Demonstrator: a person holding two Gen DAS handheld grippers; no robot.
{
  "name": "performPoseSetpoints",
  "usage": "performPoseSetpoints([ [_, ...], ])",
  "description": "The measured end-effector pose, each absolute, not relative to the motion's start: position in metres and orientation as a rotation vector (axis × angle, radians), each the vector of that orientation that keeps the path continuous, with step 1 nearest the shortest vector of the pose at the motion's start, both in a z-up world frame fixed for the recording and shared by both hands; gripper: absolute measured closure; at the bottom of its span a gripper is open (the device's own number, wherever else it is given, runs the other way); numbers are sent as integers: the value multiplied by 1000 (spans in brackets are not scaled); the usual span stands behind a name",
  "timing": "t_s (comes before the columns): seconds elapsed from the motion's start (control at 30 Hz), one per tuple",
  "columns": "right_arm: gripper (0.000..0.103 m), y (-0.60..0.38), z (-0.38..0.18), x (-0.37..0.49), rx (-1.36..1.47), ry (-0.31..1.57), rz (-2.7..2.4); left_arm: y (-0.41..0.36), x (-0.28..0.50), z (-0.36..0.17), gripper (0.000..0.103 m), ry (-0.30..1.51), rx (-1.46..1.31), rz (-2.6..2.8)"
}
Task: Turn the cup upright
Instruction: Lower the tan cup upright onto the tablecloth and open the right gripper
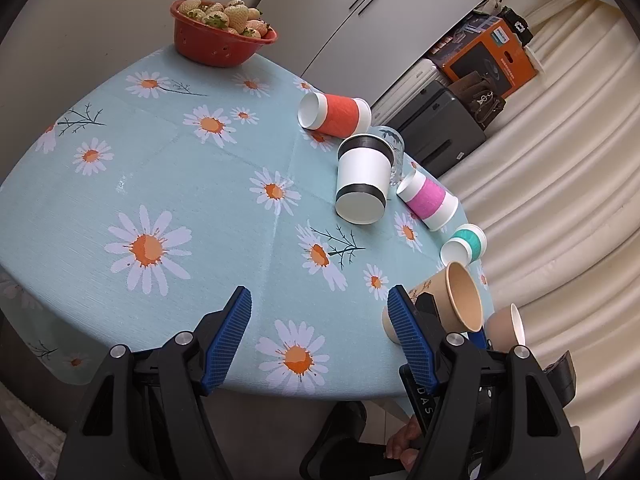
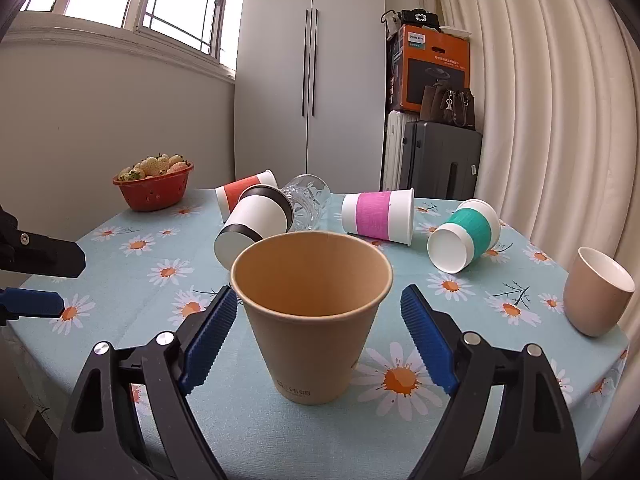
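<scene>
A brown paper cup [image 2: 316, 320] stands upright on the daisy tablecloth [image 2: 400, 424], between the open fingers of my right gripper [image 2: 320, 304]; the left pad [image 2: 212, 332] sits close to its wall, the right pad [image 2: 428, 340] stands apart. The same cup shows in the left wrist view [image 1: 460, 300], behind the right finger of my left gripper [image 1: 320, 308], which is open and empty over the table's near edge. Several cups lie on their sides: black-banded white [image 2: 256, 224], orange [image 2: 244, 192], pink [image 2: 380, 216], teal [image 2: 464, 234].
A tan ceramic cup [image 2: 598, 292] stands tilted near the right table edge. A clear glass [image 2: 308, 200] lies among the cups. A red bowl of strawberries [image 2: 154, 186] sits at the far left. Suitcases [image 2: 440, 160] and a curtain [image 2: 560, 100] stand behind.
</scene>
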State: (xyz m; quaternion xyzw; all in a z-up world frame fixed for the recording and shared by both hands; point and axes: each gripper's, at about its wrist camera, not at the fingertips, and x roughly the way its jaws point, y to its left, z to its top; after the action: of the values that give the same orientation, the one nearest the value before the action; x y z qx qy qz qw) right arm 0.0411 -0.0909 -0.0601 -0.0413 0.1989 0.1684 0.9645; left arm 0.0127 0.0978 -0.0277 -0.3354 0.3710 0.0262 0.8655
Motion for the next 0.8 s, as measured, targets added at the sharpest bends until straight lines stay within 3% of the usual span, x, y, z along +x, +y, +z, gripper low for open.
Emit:
performPoseSetpoints([
  [0.5,6,-139,-11,-9,-60,378,359,92,4,-15,34,751,-609,90],
  [0.8,6,-185,35,-17,-11,463,476,58,-3,5,34,700,-421,26],
])
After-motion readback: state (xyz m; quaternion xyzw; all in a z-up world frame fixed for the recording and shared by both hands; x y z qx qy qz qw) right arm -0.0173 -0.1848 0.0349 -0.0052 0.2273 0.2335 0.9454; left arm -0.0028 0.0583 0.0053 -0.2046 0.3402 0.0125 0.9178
